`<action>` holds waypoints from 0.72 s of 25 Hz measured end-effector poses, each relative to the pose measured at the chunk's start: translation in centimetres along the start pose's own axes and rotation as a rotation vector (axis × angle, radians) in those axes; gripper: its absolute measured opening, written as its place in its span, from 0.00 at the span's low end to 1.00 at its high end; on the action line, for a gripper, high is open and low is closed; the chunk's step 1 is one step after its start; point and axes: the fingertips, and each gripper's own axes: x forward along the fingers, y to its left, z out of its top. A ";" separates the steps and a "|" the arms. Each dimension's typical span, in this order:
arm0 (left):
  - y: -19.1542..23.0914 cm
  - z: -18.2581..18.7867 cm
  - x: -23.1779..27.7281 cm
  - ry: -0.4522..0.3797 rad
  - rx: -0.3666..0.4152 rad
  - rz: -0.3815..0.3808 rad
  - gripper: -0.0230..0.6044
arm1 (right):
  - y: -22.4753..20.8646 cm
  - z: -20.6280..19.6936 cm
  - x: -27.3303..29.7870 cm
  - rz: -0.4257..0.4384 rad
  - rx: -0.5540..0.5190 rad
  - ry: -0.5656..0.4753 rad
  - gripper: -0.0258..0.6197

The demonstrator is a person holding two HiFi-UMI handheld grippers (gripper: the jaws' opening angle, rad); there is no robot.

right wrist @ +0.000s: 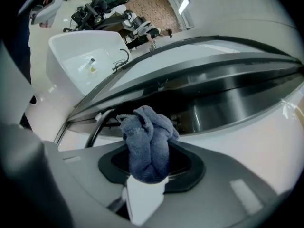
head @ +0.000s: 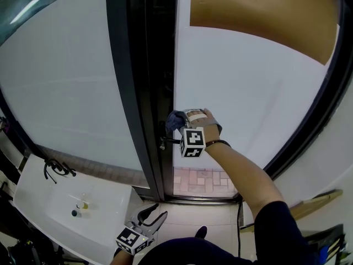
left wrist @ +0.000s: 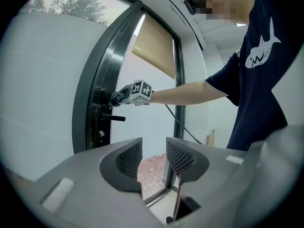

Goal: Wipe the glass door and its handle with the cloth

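The glass door (head: 248, 93) fills most of my head view, a pale frosted pane. Its dark frame (head: 144, 81) runs up the middle, and a second pane stands to the frame's left. Low at the left sits a white sink (head: 38, 200), well clear of the work.

My left gripper (left wrist: 154, 156) hangs low and back from the door, its jaws apart with nothing between them but floor and sill beyond.

My right gripper (right wrist: 149, 167) is up at the frame edge. Its jaws are clamped on the blue cloth (right wrist: 147, 137), which bulges out ahead of them in a soft bunched wad. That wad sits against or just off the dark frame, above the handle (left wrist: 114, 118), a slim black lever jutting from the frame. I cannot tell whether the fabric is actually pressing on metal.

I judge the cloth to be light, limp terry. It will fold round the lever readily, but it can also slip or drag out of the jaws if I scrub hard. The present hold, deep on the bunched middle with the loose end forward, suits me. The pane looks rigid and slick, so I would press only gently. The lever may pivot under a downward push.
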 end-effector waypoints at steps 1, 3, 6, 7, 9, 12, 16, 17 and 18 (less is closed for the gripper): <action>0.1 0.1 -0.1 0.000 -0.005 0.004 0.28 | 0.1 -0.5 0.4 -0.014 -0.018 0.013 0.27; 0.2 0.3 -0.2 -0.001 -0.015 0.010 0.28 | 0.3 -1.0 0.4 -0.030 -0.051 0.017 0.27; 0.6 -0.3 -0.1 0.006 -0.017 0.013 0.28 | 1.7 -2.4 0.2 -0.002 -0.082 0.032 0.27; 0.7 -0.5 0.0 0.006 -0.017 0.010 0.28 | 2.2 -3.2 0.0 0.008 -0.093 0.039 0.27; 0.5 -0.3 0.5 0.004 -0.017 -0.001 0.28 | 3.1 -5.2 -0.7 0.022 -0.116 0.062 0.27; 0.2 0.2 1.2 0.001 -0.012 -0.026 0.28 | 4.1 -8.4 -2.4 0.041 -0.120 0.095 0.27; -0.2 0.1 2.0 0.003 -0.006 -0.055 0.28 | 4.8 -13.0 -4.8 0.039 -0.130 0.157 0.27; -0.3 0.2 2.1 0.004 -0.006 -0.060 0.28 | 4.9 -14.0 -5.5 0.039 -0.129 0.169 0.27; -0.4 0.2 2.3 0.004 -0.007 -0.065 0.28 | 5.0 -14.8 -6.1 0.042 -0.123 0.178 0.27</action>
